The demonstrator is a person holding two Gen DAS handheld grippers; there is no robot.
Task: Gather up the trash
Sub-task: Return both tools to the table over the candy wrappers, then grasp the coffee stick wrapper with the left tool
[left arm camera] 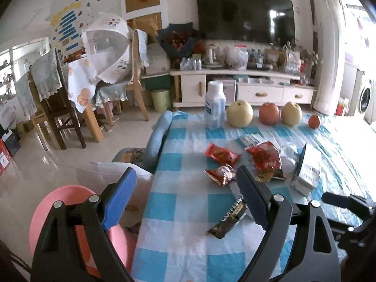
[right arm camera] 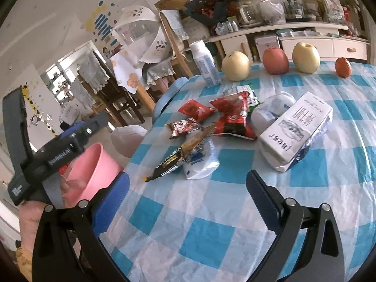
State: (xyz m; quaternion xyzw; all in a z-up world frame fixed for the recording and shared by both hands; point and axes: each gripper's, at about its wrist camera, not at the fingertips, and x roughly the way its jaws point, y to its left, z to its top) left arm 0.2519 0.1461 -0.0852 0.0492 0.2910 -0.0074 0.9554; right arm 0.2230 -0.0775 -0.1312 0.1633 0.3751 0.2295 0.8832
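Blue-and-white checked tablecloth [right arm camera: 211,223] carries crumpled red snack wrappers [right arm camera: 232,117] at twelve o'clock of the right gripper [right arm camera: 188,188], whose jaws gape empty; left gripper [left arm camera: 185,188] likewise spread, pink plastic basin [left arm camera: 68,202] at nine o'clock.

Pears [left arm camera: 239,113], apple [left arm camera: 269,113] lined along tablecloth [left arm camera: 183,239].

A dark television [left arm camera: 245,14] is mounted on the far wall above a long white cabinet [left arm camera: 242,87] crowded with packets and jars. To the left, wooden chairs [left arm camera: 58,108] with lace covers are set around a dining table [left arm camera: 80,80] draped in a printed cloth. The white wall [left arm camera: 35,7] is decorated with coloured stickers. Pale glossy floor tiles [left arm camera: 58,159] are lit by daylight; a washing machine [left arm camera: 366,98] is seen far right.
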